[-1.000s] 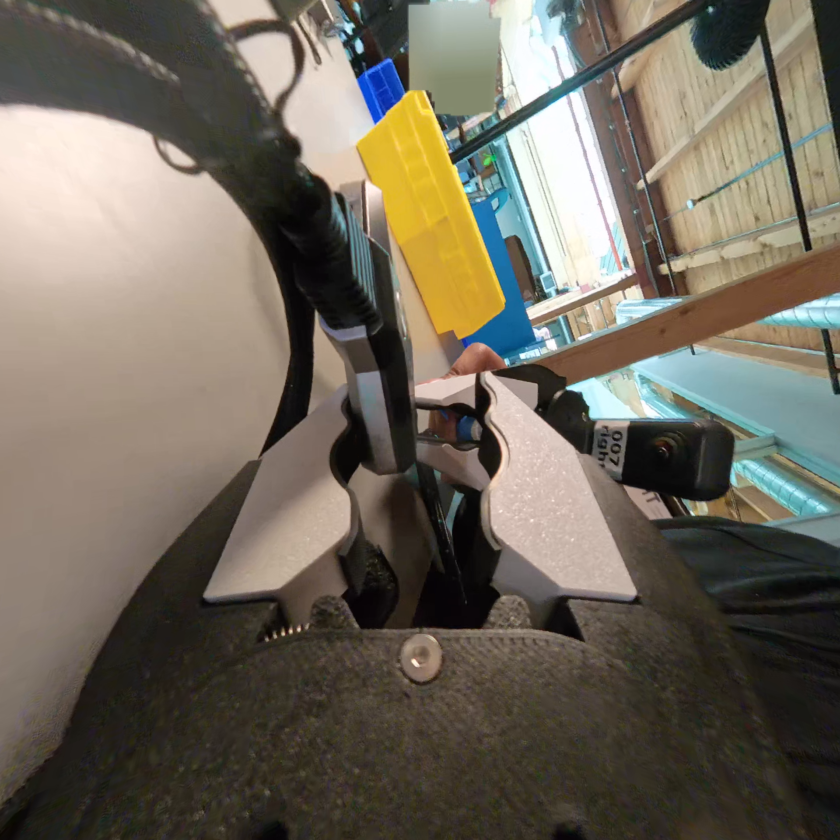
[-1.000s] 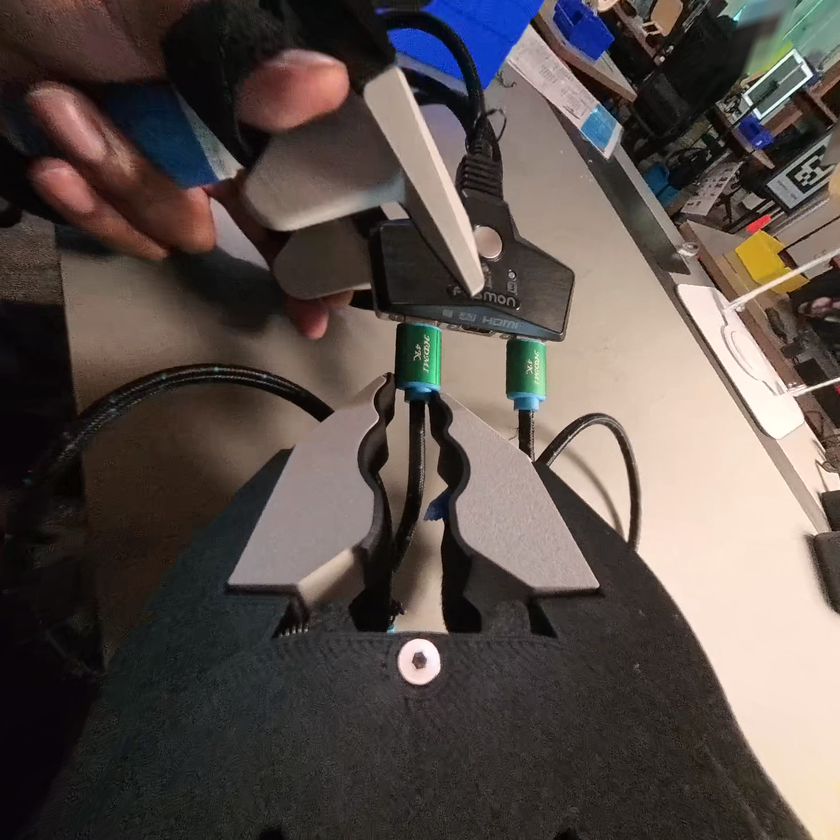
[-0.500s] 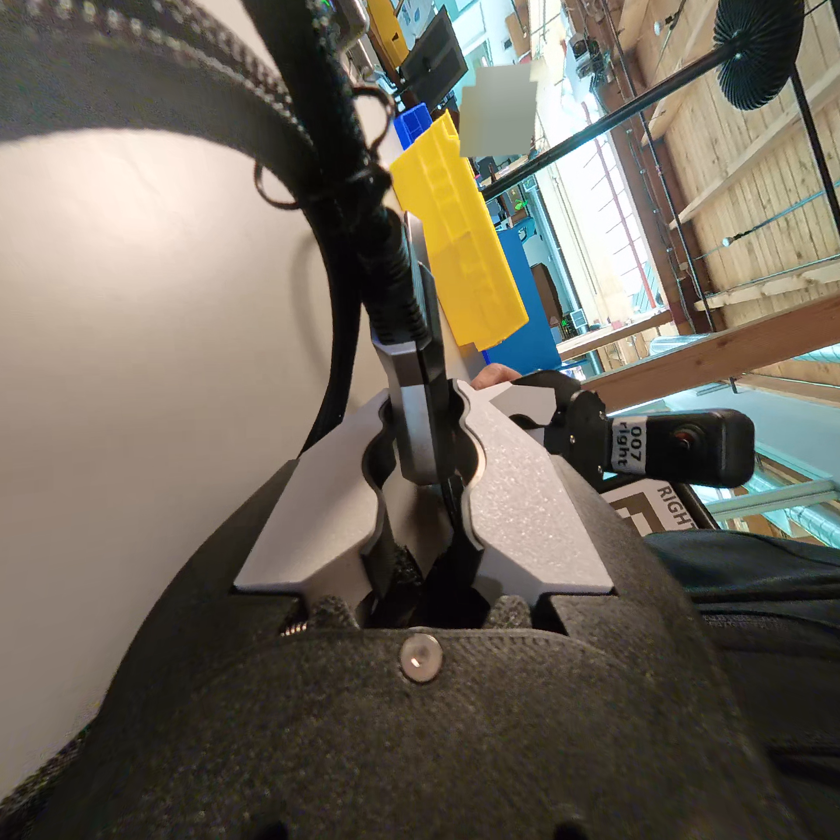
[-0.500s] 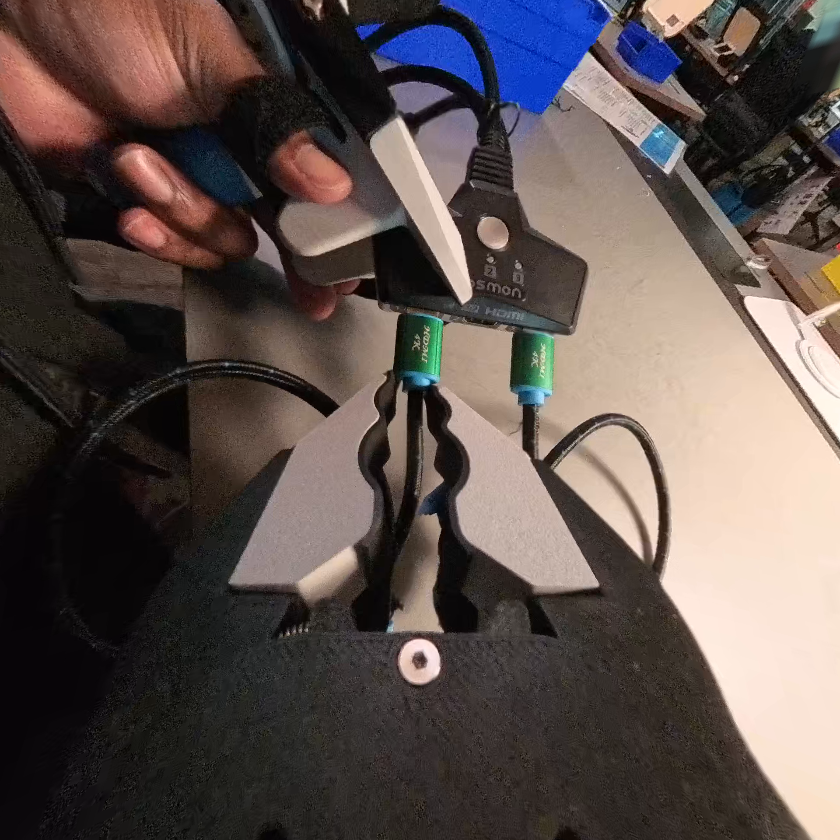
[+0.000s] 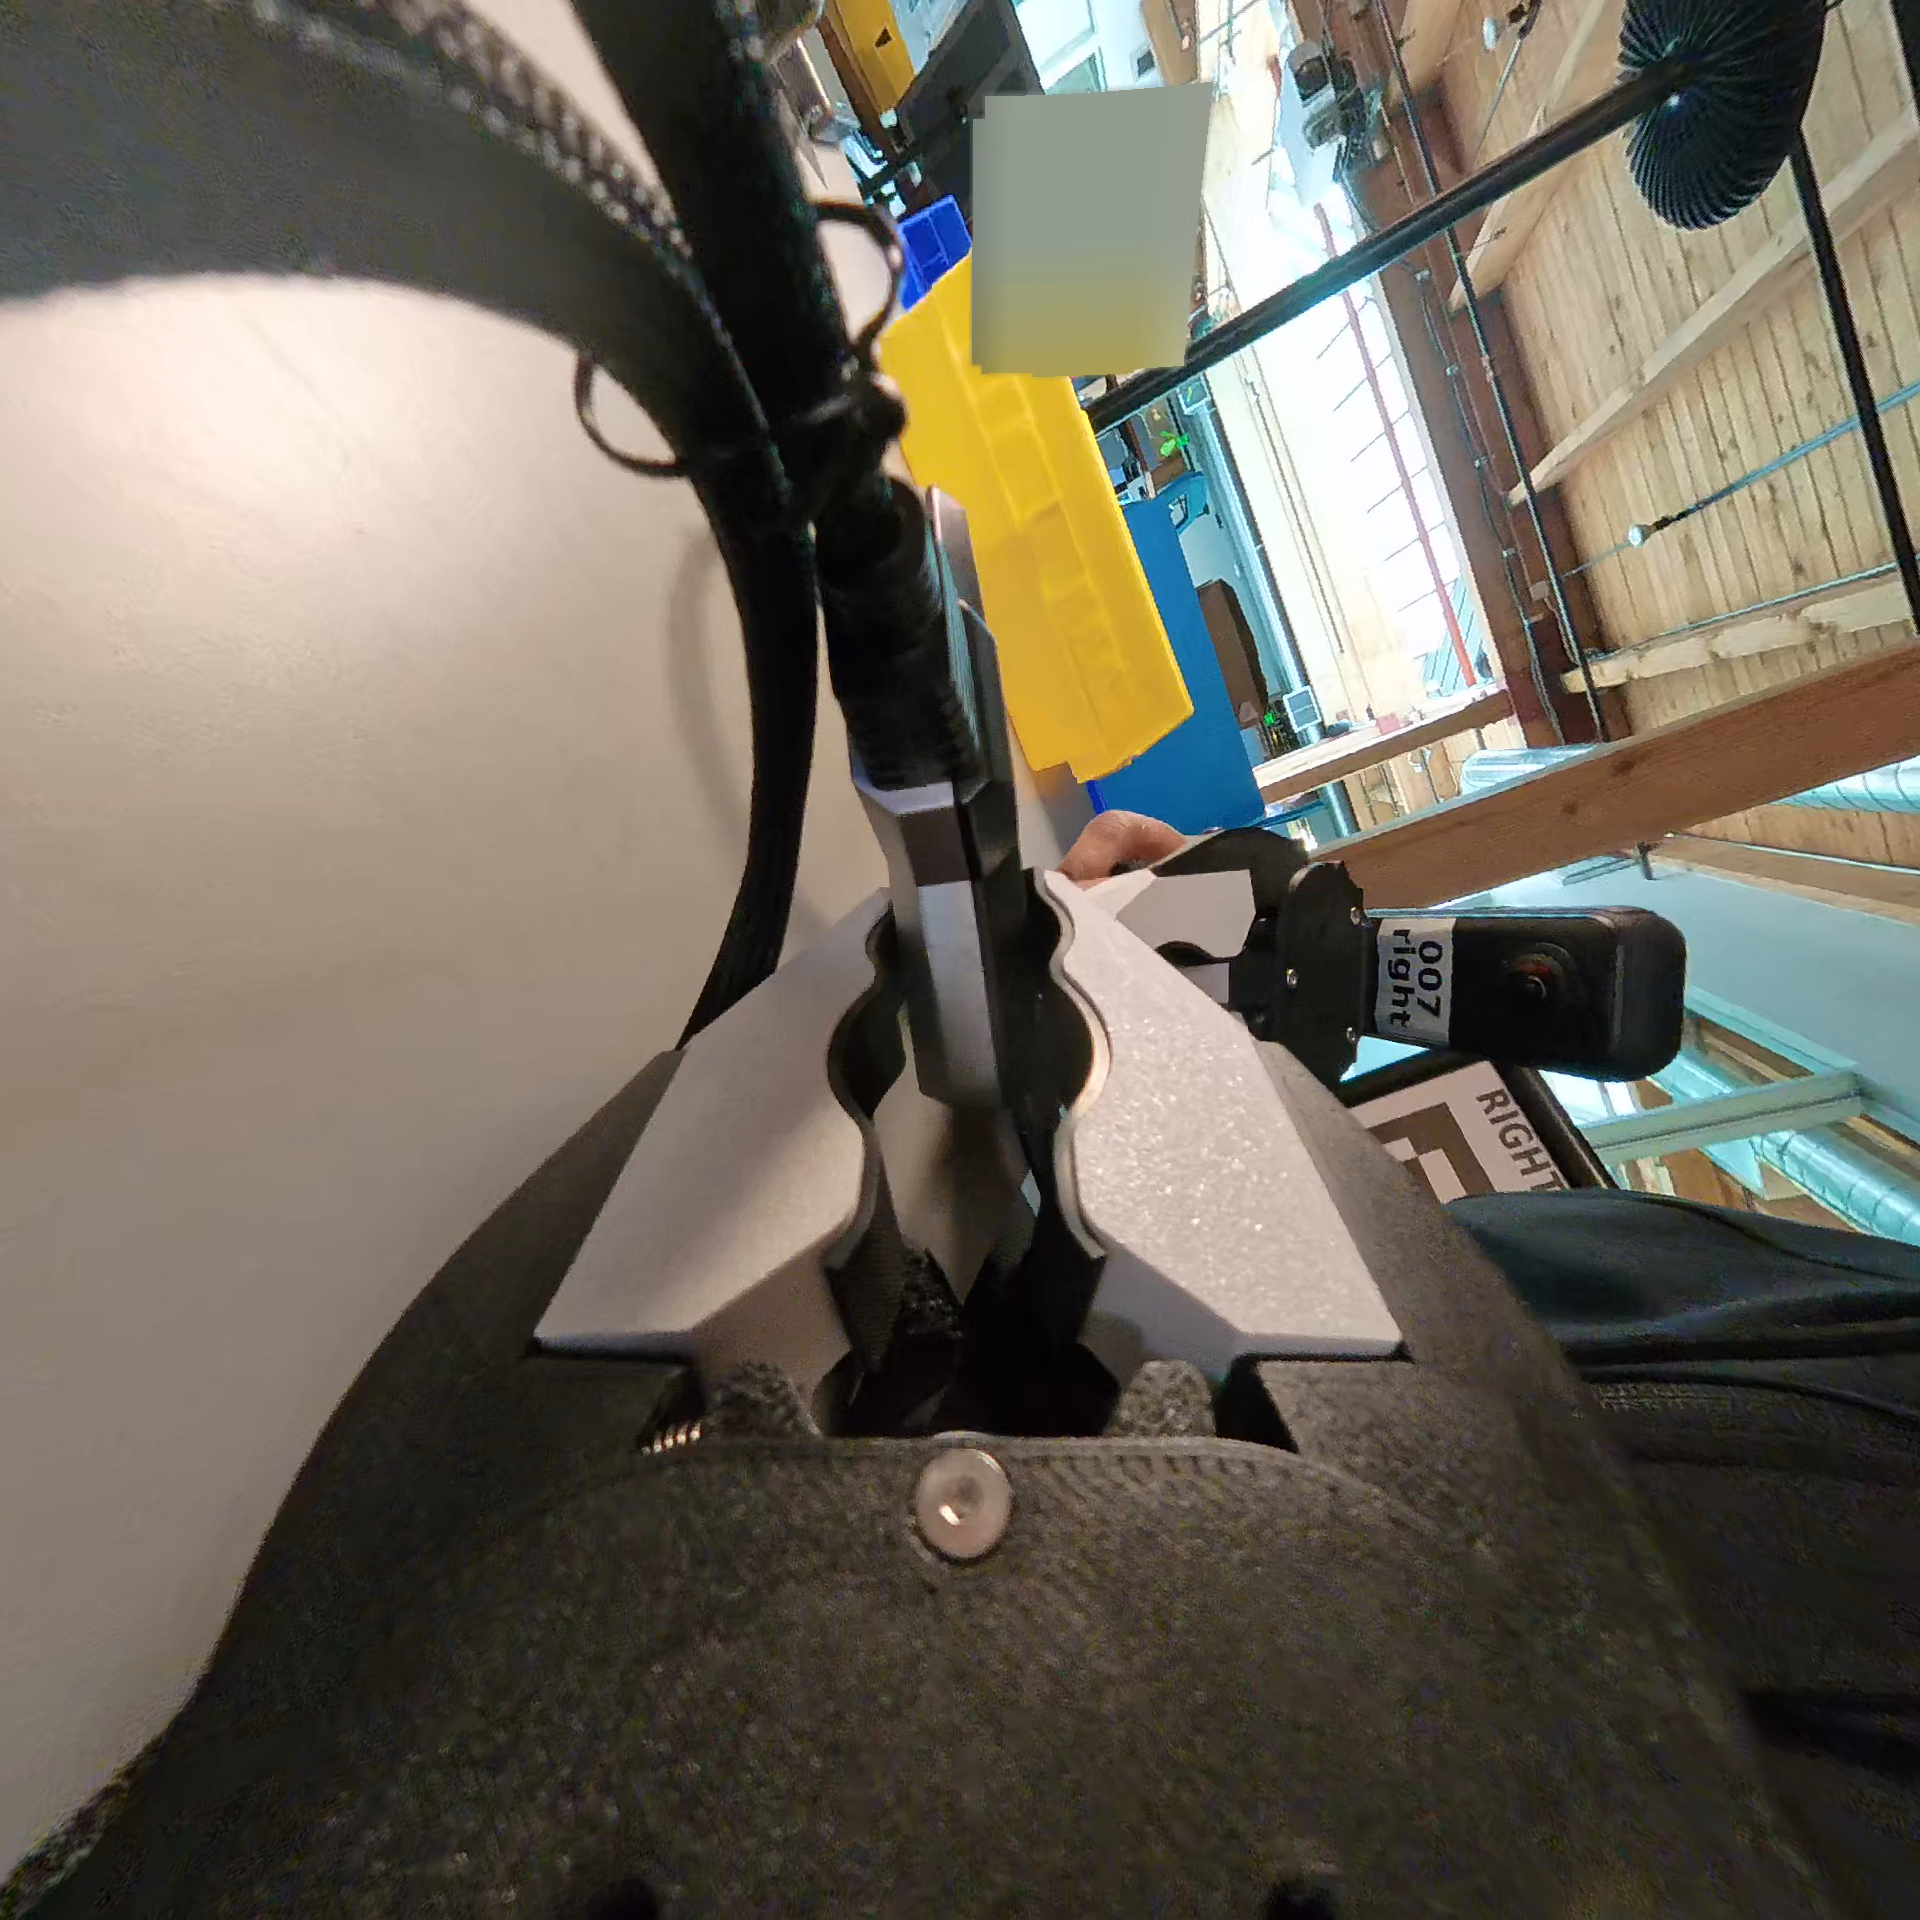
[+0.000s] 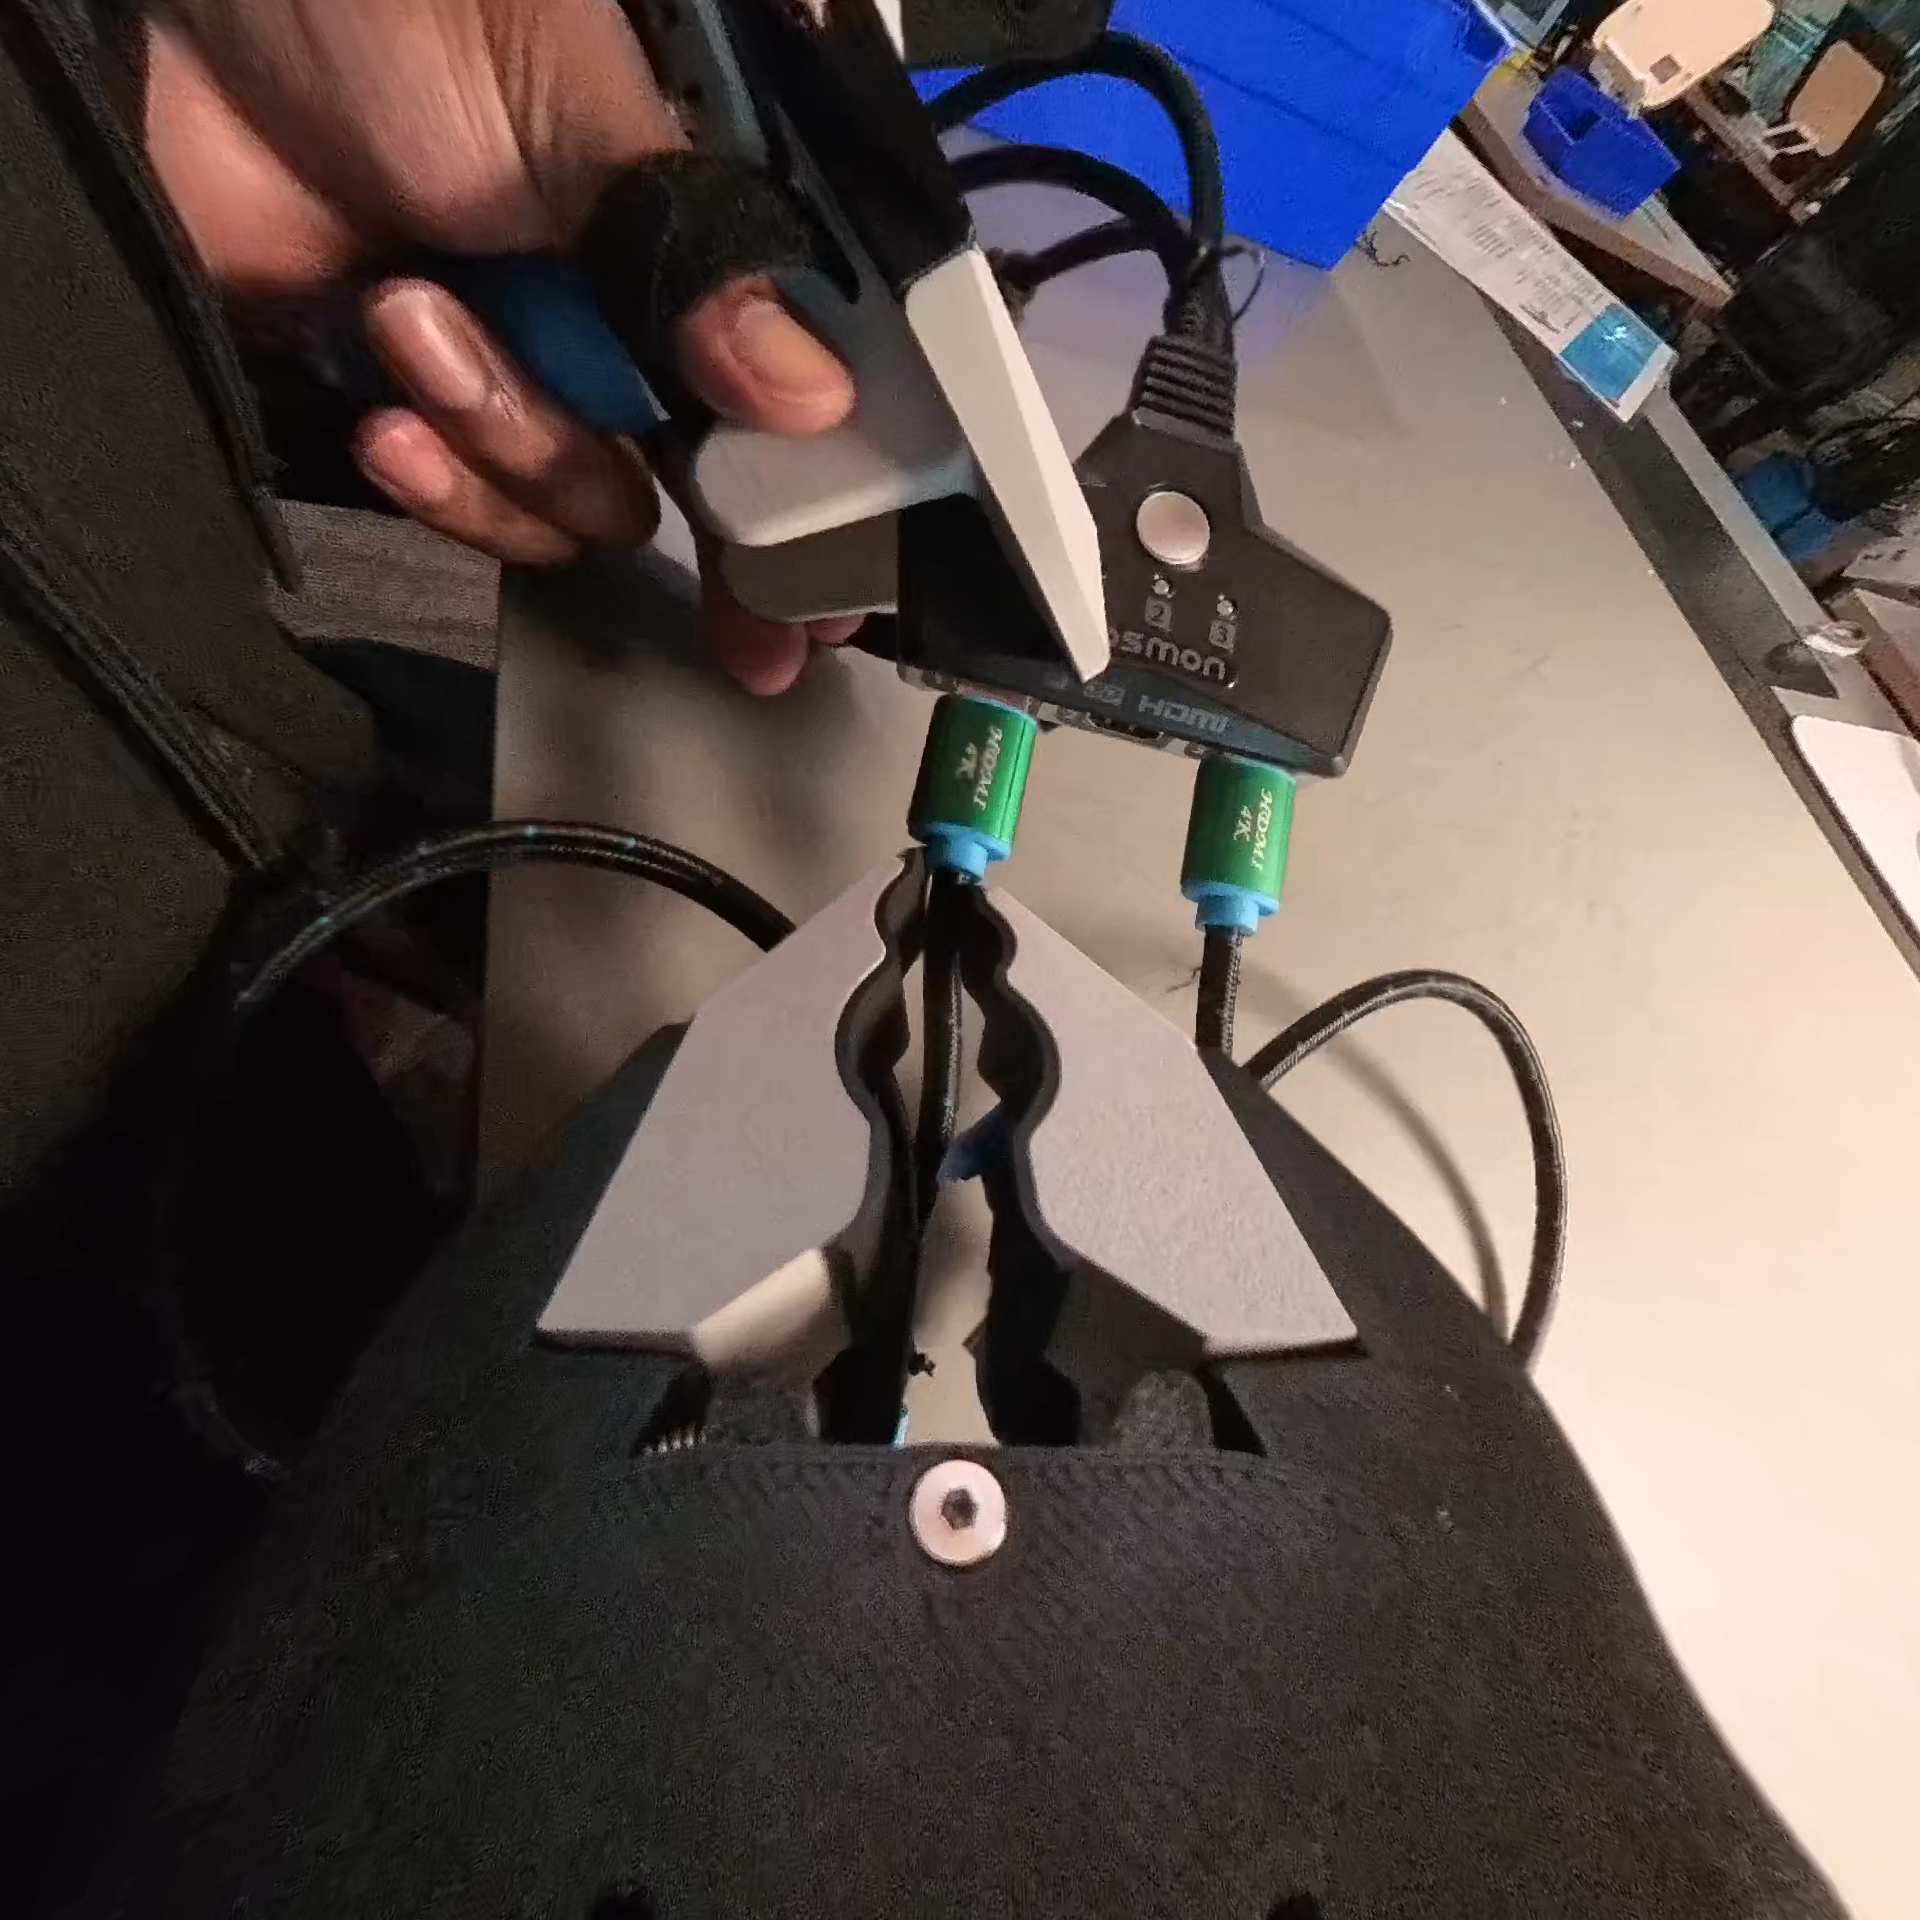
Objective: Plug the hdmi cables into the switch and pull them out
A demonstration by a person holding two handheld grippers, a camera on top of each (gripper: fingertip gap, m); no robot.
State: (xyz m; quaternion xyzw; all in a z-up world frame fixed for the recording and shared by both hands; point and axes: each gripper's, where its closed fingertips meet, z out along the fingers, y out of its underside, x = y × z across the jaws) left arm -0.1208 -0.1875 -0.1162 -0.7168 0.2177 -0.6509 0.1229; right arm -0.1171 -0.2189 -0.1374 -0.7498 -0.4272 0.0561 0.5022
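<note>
Right wrist view alone is showing two green HDMI plugs (image 6: 971,781) sitting in the black switch (image 6: 1195,644), right tongs (image 6: 951,883) clamped on the nearer plug's cable. Left tongs (image 5: 966,925) are gripping the switch edge-on above the beige worktop (image 5: 312,727), yellow bin (image 5: 1039,561) beyond.

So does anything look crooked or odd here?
Slightly: the left green plug leans in the switch, while the right plug sits straighter. The right hand-held gripper grips its cable just below.

Daylight from windows (image 5: 1340,499) brightened the left view; the right view was dim, the hand (image 6: 436,239) motion-blurred, edges fisheye-bent.
</note>
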